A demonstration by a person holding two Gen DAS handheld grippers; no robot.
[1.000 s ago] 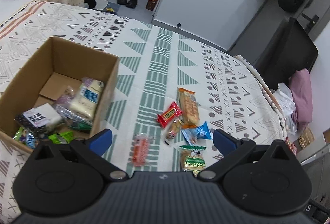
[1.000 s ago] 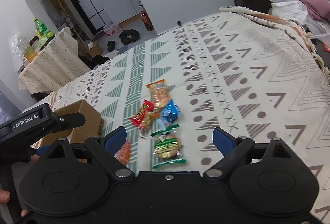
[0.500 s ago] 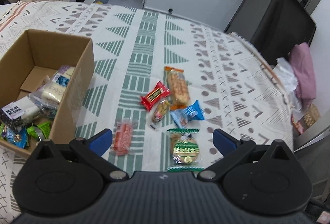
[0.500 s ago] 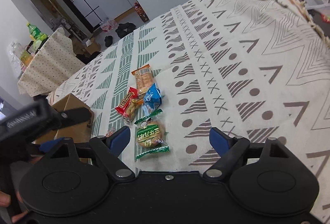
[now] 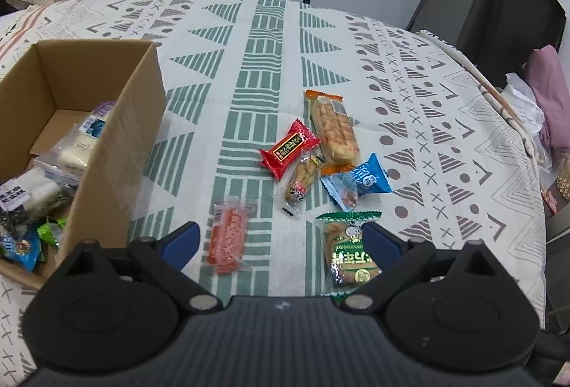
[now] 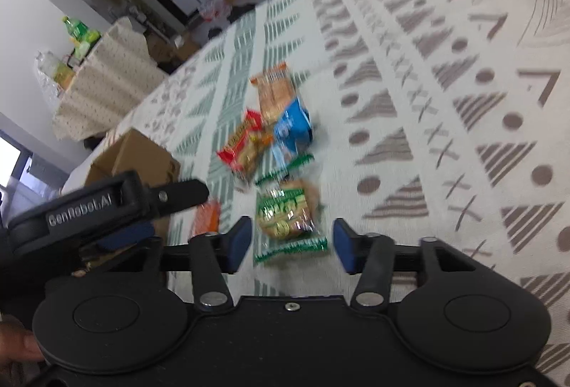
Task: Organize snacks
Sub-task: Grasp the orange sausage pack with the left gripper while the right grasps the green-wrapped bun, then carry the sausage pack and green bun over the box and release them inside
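Six wrapped snacks lie loose on the patterned bed cover (image 5: 409, 73), and the one in hand is the green-wrapped cake (image 6: 288, 212), which sits between the two blue pads of the right tongs (image 6: 292, 242). Those tongs are closing; the pads are near the packet's sides but do not look to be pressing it yet, though the blur leaves that unsure. To do this well, I would let the pads meet the plump middle of the packet, not the crimped green ends, which would slip or crumple. A gentle squeeze should do, since the cake inside looks soft and crushable. Lifting straight up first would keep the packet from dragging the blue packet (image 6: 294, 125) just beyond its far end.

Left of the right tongs, the left tongs (image 5: 281, 237) are spread wide and just starting to narrow, with nothing pinched. Between their pads lies the pink-orange bar (image 5: 228, 235), close to the left pad, and the green cake reaches in by the right pad. It seems wise to keep the two tools from crowding each other.

Seen closely, the green-wrapped cake has a clear, glossy wrapper with a green label and serrated green seals, round brown cake showing through.

Left of both tongs stands the open cardboard box (image 5: 117, 151), already part filled with packets, the likely goal.
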